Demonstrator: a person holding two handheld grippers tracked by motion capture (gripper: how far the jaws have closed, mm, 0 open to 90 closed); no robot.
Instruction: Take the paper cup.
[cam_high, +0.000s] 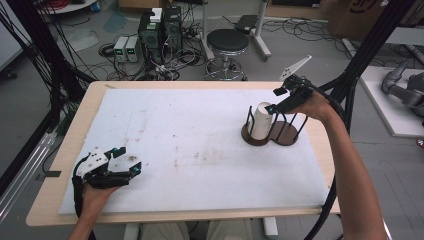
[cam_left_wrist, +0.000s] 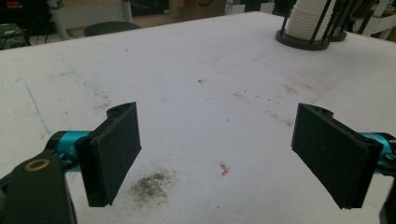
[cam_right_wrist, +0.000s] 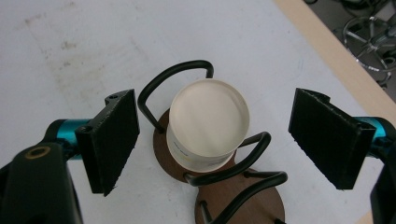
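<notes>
Cables, computer towers and a black stool (cam_high: 227, 42) crowd the floor beyond a wooden table (cam_high: 60, 155) covered by a stained white foam sheet (cam_high: 200, 145). At the right of the high view, a stack of white paper cups (cam_high: 260, 121) stands upside down in one bay of a two-bay black wire holder (cam_high: 272, 131) with a dark wooden base; the bay beside it is empty. The right gripper (cam_high: 280, 100) hovers directly over the stack, jaws spread wide and holding nothing. Its own camera looks almost straight down on the flat bottom of the top cup (cam_right_wrist: 208, 122), which sits at the centre of the frame between the two black pads, one at left (cam_right_wrist: 114, 140) and one at right (cam_right_wrist: 329, 135), with clear gaps on both sides. The stack's long axis runs vertical, so it points up toward the jaws; a straight descent would likely bring the pads around the cup wall, though the wire loops close to it leave little room. The left gripper (cam_high: 122, 165) rests at the lower left of the high view, well apart from the holder, jaws likewise spread and empty over bare foam. The right hand is plainly the nearer one.
</notes>
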